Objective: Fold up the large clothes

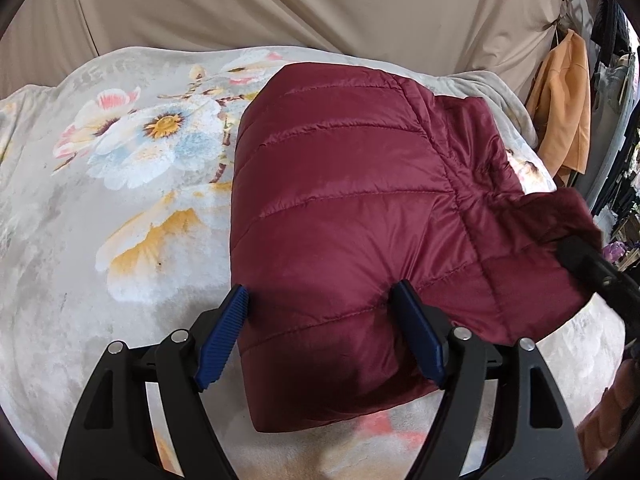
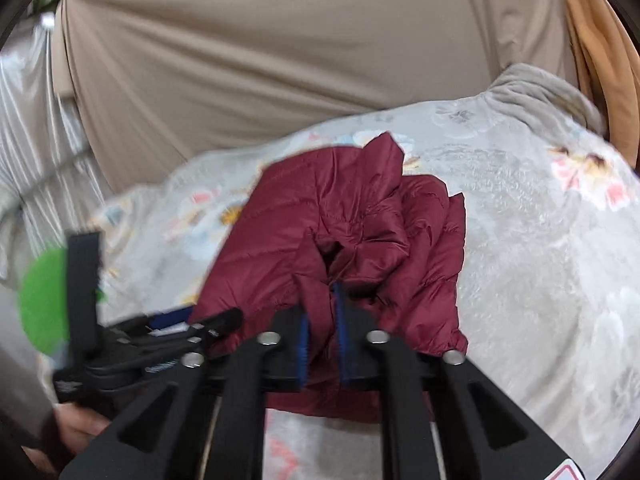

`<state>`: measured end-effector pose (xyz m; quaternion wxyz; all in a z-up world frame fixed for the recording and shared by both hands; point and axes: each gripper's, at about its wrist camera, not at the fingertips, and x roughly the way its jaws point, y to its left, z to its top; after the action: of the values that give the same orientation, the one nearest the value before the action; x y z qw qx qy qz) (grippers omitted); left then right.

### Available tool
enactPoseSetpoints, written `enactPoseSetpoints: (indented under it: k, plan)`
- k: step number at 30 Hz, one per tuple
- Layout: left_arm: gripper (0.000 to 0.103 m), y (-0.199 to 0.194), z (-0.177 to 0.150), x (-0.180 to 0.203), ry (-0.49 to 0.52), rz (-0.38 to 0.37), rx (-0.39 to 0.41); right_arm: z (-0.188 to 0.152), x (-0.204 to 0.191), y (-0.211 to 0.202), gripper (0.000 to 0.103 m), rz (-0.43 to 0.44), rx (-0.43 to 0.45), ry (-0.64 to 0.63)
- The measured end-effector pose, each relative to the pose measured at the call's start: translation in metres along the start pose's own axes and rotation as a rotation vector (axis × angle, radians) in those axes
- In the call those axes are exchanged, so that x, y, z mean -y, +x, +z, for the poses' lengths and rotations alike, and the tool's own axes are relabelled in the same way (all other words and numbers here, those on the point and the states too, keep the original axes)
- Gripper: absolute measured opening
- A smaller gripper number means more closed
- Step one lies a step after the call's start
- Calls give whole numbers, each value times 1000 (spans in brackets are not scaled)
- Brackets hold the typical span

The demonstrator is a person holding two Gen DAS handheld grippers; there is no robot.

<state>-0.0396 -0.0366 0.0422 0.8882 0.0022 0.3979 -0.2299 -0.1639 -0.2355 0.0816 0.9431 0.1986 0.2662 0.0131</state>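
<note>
A maroon quilted puffer jacket (image 1: 352,216) lies folded into a thick bundle on the floral blanket (image 1: 132,184). My left gripper (image 1: 320,296) is open, its blue pads (image 1: 224,332) spread over the bundle's near left corner, holding nothing. In the right wrist view the jacket (image 2: 344,216) is bunched, and my right gripper (image 2: 322,312) is shut on a fold of its fabric at the near edge. The right gripper also shows in the left wrist view (image 1: 596,268), at the jacket's right edge.
A beige fabric backdrop (image 1: 280,4) hangs behind the blanket. An orange garment (image 1: 564,108) hangs at the right with dark clothes beyond it. In the right wrist view the left gripper's body (image 2: 120,344) with a green disc (image 2: 44,300) sits at the left.
</note>
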Motion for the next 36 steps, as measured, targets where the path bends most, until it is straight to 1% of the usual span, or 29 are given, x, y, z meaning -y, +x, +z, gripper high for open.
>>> enactPoseSetpoints:
  k: [1, 3, 4, 5, 6, 8, 10, 12, 13, 15, 17, 19, 20, 21, 22, 23, 24, 26, 28, 29, 30, 31, 32, 34, 36]
  plan:
    - [75, 1, 0, 0, -1, -9, -1, -3, 10, -1, 6, 5, -9, 37]
    - [76, 4, -1, 2, 7, -13, -3, -12, 27, 9, 6, -29, -55, 73]
    - [78, 8, -2, 4, 18, -7, -4, -18, 39, 20, 6, -51, -97, 99]
    - [82, 11, -4, 5, 26, -1, -6, -31, 57, 41, 6, -50, -181, 153]
    - [85, 16, -6, 7, 35, 6, -13, -39, 68, 54, 5, -30, -219, 188]
    - [86, 21, -10, 11, 55, 19, -16, -48, 82, 65, 4, -1, -242, 241]
    - [86, 22, -12, 15, 75, 48, -8, -42, 80, 60, 5, -6, -252, 229]
    - [86, 24, -11, 14, 67, 47, -12, -34, 75, 49, 11, -21, -240, 207]
    - [86, 24, -10, 13, 62, 47, -14, -27, 72, 40, 13, -18, -220, 197]
    - [86, 24, -9, 12, 54, 44, -16, -13, 68, 26, 20, -29, -170, 183]
    - [86, 24, -9, 11, 47, 43, -14, 7, 61, 14, 20, -54, -95, 153]
    - [86, 24, -10, 13, 53, 50, -13, 22, 57, 15, 21, -72, -61, 131]
    - [86, 24, -10, 13, 54, 52, -13, 34, 53, 21, 22, -80, -46, 115]
    - [86, 24, -10, 13, 54, 52, -14, 42, 52, 28, 26, -89, -35, 103]
    - [86, 24, -10, 13, 53, 52, -14, 49, 50, 34, 31, -101, -25, 95]
    - [86, 24, -10, 13, 53, 51, -14, 57, 49, 44, 39, -126, -15, 90]
    - [86, 24, -10, 13, 54, 52, -14, 63, 51, 54, 43, -142, -15, 91]
    - [86, 24, -10, 13, 52, 52, -15, 76, 51, 78, 43, -152, -42, 104]
    - [86, 24, -10, 12, 53, 52, -16, 81, 53, 96, 43, -171, -69, 113]
    - [86, 24, -10, 12, 55, 53, -16, 83, 53, 107, 35, -183, -84, 115]
    - [86, 24, -10, 12, 57, 52, -17, 82, 53, 109, 8, -167, -87, 128]
    - [86, 24, -10, 12, 57, 52, -18, 81, 53, 106, 7, -98, -65, 167]
    - [86, 24, -10, 11, 57, 51, -19, 80, 52, 99, 5, -81, -31, 166]
    - [86, 24, -10, 10, 58, 43, -18, 77, 43, 84, 3, -115, 45, 107]
    - [86, 24, -10, 13, 71, 49, -16, 74, 48, 91, 3, -142, 16, 108]
